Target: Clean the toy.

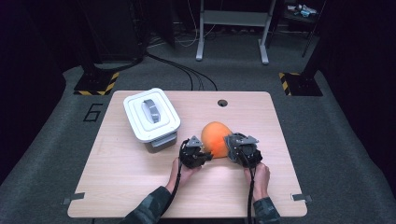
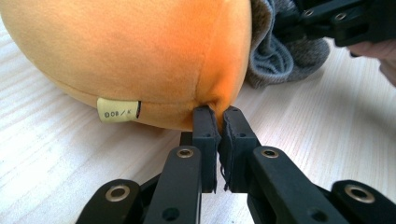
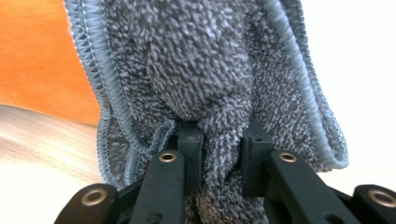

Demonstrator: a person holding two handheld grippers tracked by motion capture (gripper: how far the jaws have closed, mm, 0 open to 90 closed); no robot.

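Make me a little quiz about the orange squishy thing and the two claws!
1. True or false: the left claw pinches the orange plush.
2. What does the right claw grip? A) grey cloth B) a spoon C) a cup
3. Is the lid on the white box on or off?

Key: 1 true; 2 A; 3 on.

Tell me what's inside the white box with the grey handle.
Cannot tell: the white lid with its grey handle covers the box fully, hiding its contents.
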